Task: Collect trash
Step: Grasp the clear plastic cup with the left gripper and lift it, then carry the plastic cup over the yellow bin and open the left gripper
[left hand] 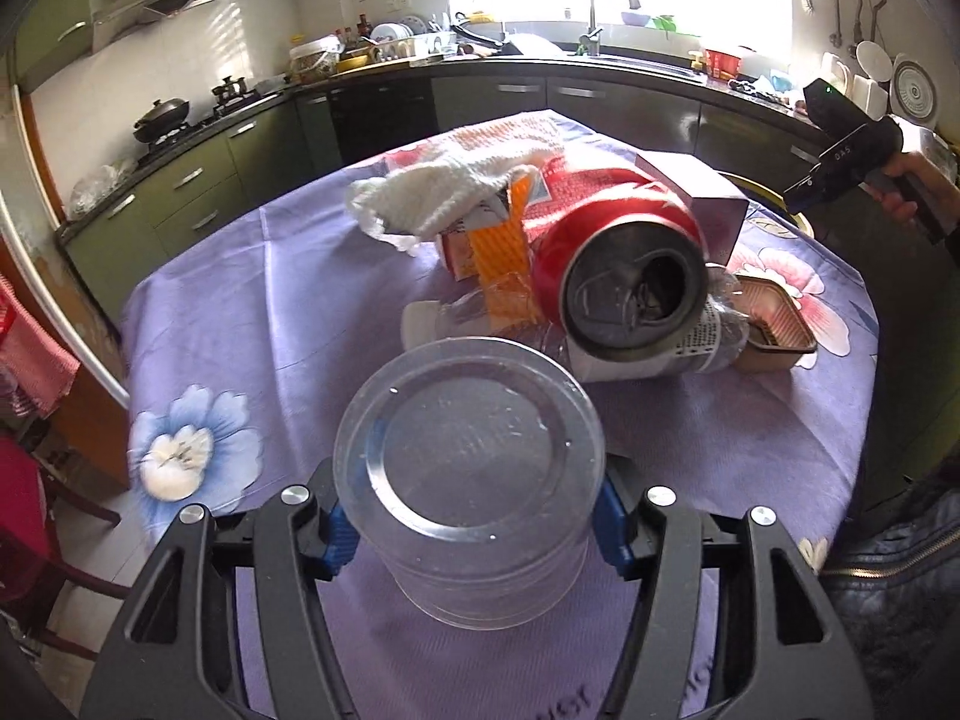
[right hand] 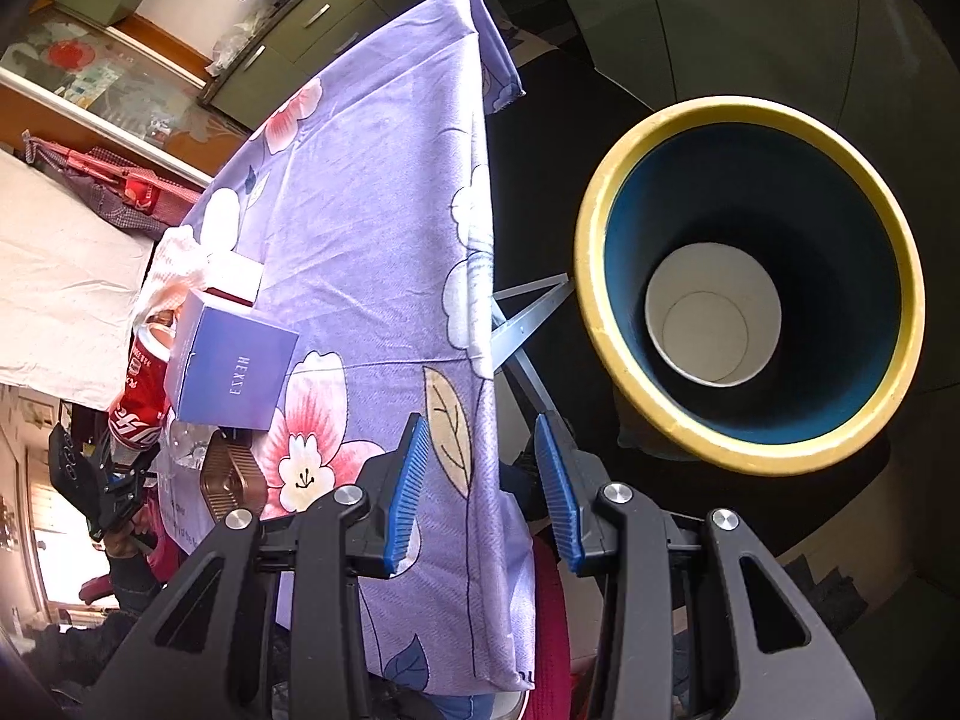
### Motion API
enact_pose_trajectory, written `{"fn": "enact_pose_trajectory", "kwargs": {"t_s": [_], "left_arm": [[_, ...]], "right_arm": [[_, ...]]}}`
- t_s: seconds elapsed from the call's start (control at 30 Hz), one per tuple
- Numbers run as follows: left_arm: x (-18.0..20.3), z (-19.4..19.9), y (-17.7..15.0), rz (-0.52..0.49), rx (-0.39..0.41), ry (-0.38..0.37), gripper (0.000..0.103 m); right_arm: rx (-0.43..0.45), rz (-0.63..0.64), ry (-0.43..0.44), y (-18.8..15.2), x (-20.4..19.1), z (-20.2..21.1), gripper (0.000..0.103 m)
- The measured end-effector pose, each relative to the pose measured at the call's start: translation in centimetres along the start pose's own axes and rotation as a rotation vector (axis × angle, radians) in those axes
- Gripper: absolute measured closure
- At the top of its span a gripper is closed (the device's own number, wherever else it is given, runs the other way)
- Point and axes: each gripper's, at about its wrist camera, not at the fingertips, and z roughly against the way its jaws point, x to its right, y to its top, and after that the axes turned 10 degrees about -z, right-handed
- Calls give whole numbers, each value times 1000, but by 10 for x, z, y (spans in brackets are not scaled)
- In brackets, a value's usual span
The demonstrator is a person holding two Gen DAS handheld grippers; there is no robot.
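1. Your left gripper [left hand: 468, 531] has its blue fingers [left hand: 336, 531] closed against the two sides of a clear plastic tub [left hand: 468, 480], which is turned upside down with its round base facing the camera. The tub sits low over the purple flowered cloth on the surface [left hand: 252, 312].
2. Just beyond the tub lies the rest of the trash in a heap: a red soda can [left hand: 606, 258] on its side with its opened top toward you, a clear plastic bottle [left hand: 690, 348] under it, an orange wrapper [left hand: 504, 252], a white knitted cloth [left hand: 456, 192], a purple box [left hand: 702, 192] and a brown foil tray [left hand: 774, 324] at the right.
3. Your right gripper [right hand: 480, 492] holds nothing; its fingers [right hand: 408, 492] stand partly apart, over the hanging edge of the cloth.
4. Beside that edge, off the surface, stands the bin [right hand: 750, 288] with a yellow rim and a blue inside. A white paper cup [right hand: 714, 312] lies at its bottom.
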Motion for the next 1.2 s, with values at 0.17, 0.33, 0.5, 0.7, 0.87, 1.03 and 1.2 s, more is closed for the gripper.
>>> {"fn": "enact_pose_trajectory", "kwargs": {"t_s": [0.17, 0.33, 0.5, 0.7, 0.87, 1.03, 1.2], "left_arm": [[8, 38, 23, -37, 46, -17, 44], [24, 62, 85, -84, 116, -138, 44], [59, 44, 173, -177, 139, -322, 44], [127, -21, 275, -269, 75, -471, 44], [200, -90, 339, -327, -6, -565, 44], [265, -156, 376, -355, -64, -567, 44], [288, -214, 388, -299, -130, -523, 37]], "right_arm": [[14, 3, 15, -4, 1, 0, 65], [55, -5, 34, -10, 12, 11, 65], [121, -31, 23, -17, 35, 32, 65], [206, -100, 34, -37, 77, 64, 65], [252, -154, 45, -57, 109, 81, 65], [274, -203, 55, -77, 134, 88, 65], [280, -237, 32, -91, 147, 88, 65]]}}
